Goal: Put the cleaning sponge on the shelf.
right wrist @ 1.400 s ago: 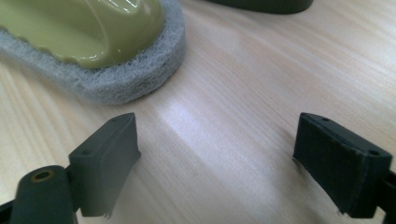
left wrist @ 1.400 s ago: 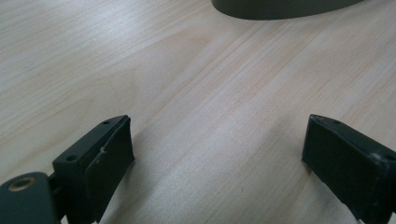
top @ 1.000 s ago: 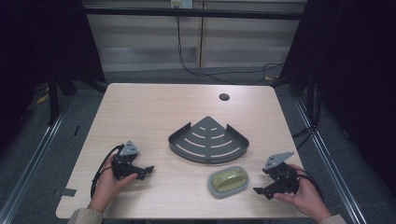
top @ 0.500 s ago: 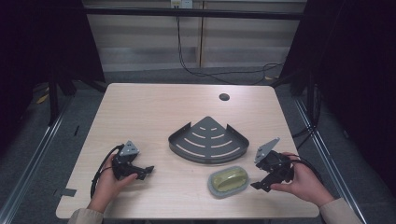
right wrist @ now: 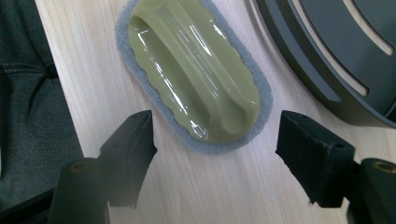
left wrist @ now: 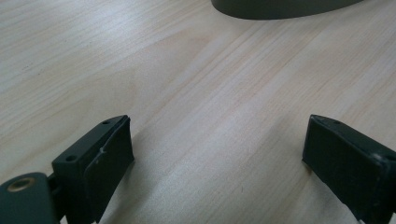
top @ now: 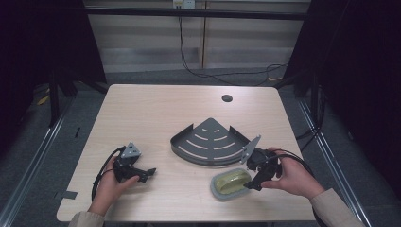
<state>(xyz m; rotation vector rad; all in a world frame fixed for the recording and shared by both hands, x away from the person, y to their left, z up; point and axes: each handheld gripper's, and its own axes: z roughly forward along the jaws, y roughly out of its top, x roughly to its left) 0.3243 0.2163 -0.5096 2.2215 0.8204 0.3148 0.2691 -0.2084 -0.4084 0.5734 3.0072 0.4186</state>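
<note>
An olive-green scrubber on a grey pad lies near the table's front edge, right of centre. My right gripper hovers at its right end. In the right gripper view the scrubber reaches in between the tips of the right gripper, whose jaws have just been closing but stand apart and touch nothing. A dark grey corner shelf with curved slots sits just behind the scrubber. My left gripper rests at the front left, and in its own view the left gripper is open over bare wood.
The light wooden table has a small round hole near its far edge. The shelf's curved rim lies close to the right jaw. A dark sleeve borders the table on the left of the right gripper view.
My right hand has moved left and slightly up from the table's right edge to the scrubber's end. The left hand and gripper have stayed put.
</note>
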